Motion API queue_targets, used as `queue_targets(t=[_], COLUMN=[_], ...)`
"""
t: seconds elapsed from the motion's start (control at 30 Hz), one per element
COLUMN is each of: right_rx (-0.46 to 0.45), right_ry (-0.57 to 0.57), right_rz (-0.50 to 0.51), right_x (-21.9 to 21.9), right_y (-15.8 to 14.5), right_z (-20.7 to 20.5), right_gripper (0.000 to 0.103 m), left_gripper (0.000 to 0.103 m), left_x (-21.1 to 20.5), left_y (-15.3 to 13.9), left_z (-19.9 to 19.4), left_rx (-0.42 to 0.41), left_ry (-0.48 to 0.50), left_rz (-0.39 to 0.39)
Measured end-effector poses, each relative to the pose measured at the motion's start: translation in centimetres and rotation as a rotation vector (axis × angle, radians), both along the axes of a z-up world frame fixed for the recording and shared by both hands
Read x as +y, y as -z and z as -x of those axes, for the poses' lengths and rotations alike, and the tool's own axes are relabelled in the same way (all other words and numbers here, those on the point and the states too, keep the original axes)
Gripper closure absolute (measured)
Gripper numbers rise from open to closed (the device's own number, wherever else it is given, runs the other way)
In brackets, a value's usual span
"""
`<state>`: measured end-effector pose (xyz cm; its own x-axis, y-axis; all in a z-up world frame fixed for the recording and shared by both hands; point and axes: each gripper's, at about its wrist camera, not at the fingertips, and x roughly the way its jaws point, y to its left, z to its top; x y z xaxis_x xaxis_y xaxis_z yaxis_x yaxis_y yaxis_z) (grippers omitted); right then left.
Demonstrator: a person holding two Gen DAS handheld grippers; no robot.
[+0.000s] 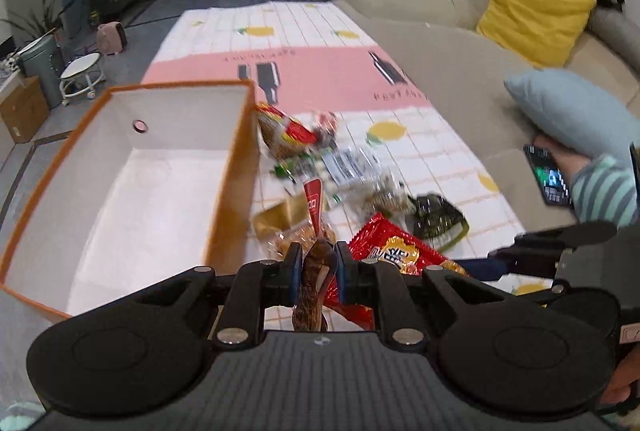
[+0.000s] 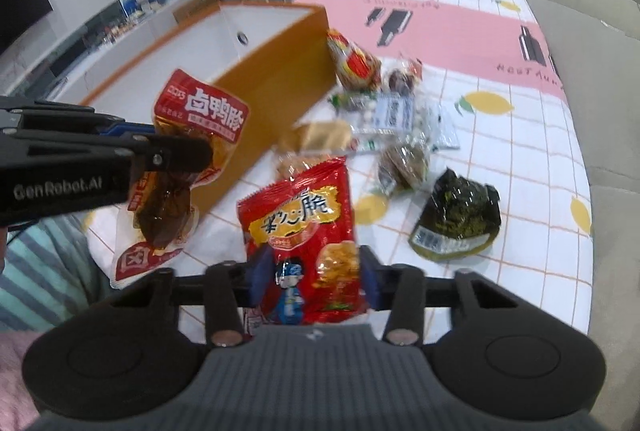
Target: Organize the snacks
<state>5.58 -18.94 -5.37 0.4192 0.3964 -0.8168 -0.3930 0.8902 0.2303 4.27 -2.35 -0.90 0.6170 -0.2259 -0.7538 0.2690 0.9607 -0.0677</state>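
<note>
My left gripper point(image 1: 316, 263) is shut on a brown duck snack packet with a red label point(image 1: 316, 251), held above the table to the right of an open orange box with a white inside point(image 1: 120, 191). The same packet point(image 2: 188, 159) and left gripper point(image 2: 176, 151) show in the right wrist view, near the box point(image 2: 276, 87). My right gripper point(image 2: 312, 271) is shut on a red crisp bag point(image 2: 304, 231), lifted over the table. The red bag also shows in the left wrist view point(image 1: 396, 251).
Several loose snacks lie on the checked tablecloth point(image 2: 500, 159): a dark seaweed pack point(image 2: 460, 219), a red-yellow bag point(image 2: 352, 63), a clear pack of white sweets point(image 2: 392, 115), a gold pack point(image 2: 320, 135). A beige sofa point(image 1: 460, 71) with yellow point(image 1: 532, 11) and blue point(image 1: 568, 107) cushions borders the right.
</note>
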Motion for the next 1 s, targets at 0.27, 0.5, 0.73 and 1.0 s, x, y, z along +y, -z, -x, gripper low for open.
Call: queue_targets(t=[0.27, 0.5, 0.73, 1.0], right_rx=[-0.08, -0.139, -0.162, -0.202], right_ry=[-0.004, -0.024, -0.044, -0.075], right_rz=[0.005, -0.024, -0.147, -0.242], right_x=[1.2, 2.1, 3.6, 8.5], right_y=[-2.5, -4.6, -7.6, -10.0], right_z=[-0.9, -2.0, -4.3, -6.5], right_gripper=[0.094, 0.095, 0.096, 0.096], left_gripper=[0.085, 0.085, 0.085, 0.085], left_x=[2.2, 4.3, 6.7, 9.7], left_y=[-3.2, -4.8, -6.2, -6.6], left_z=[-0.3, -0.9, -2.5, -4.8], left_rx=[-0.069, -0.102, -0.121, -0.137], left_ry=[-0.041, -0.068, -0.091, -0.156], left_rz=[0.006, 0.02, 0.014, -0.046])
